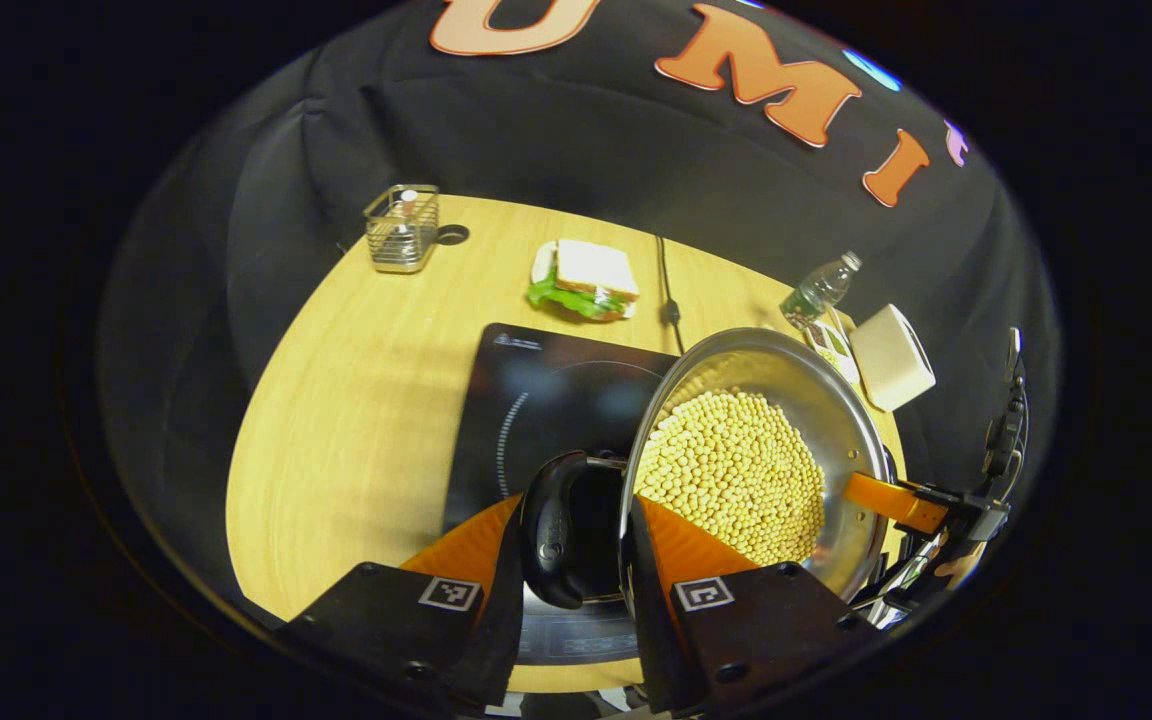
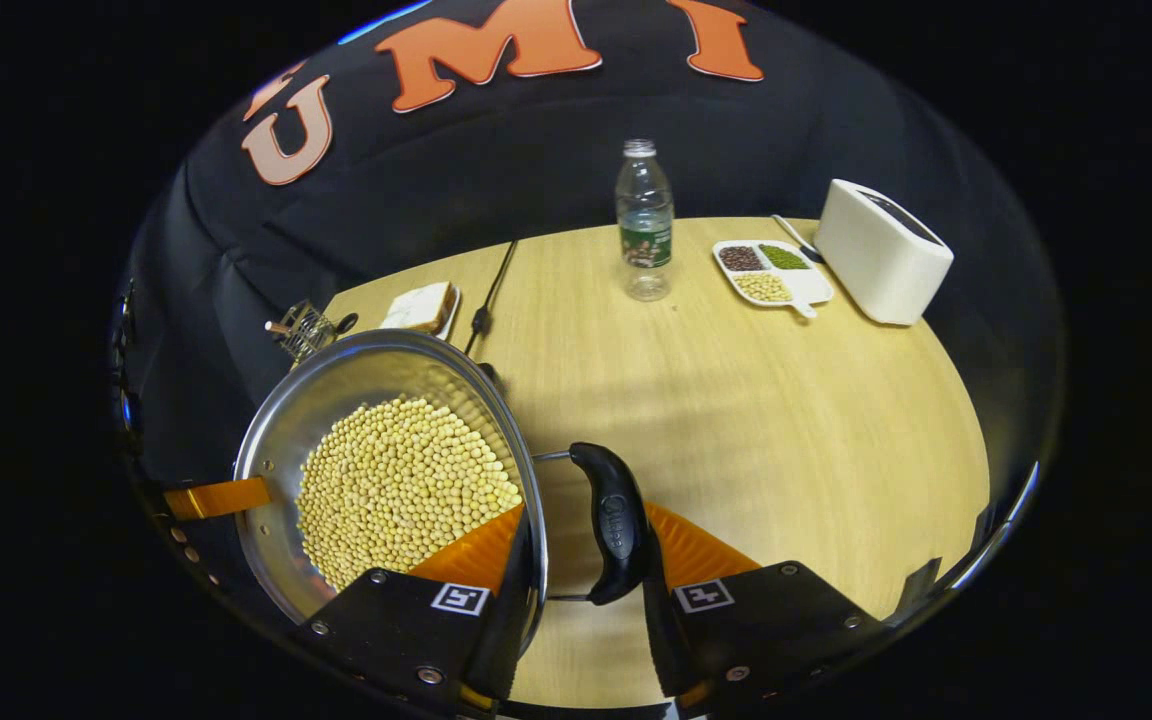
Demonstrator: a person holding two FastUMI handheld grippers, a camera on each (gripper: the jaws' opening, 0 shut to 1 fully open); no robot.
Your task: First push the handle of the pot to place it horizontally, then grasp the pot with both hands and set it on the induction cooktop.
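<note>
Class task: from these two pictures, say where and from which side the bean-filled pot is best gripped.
Grip the pot by its two black side handles, one gripper from each side. They stick out opposite each other past the rim, so each gripper can straddle one and keep the beans level.

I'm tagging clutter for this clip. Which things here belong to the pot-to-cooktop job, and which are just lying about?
Job: pot filled with beans, its two side handles, induction cooktop, left gripper, right gripper.

Lying about: sandwich, water bottle, white toaster, sectioned dish of beans, wire basket, cable.
</note>
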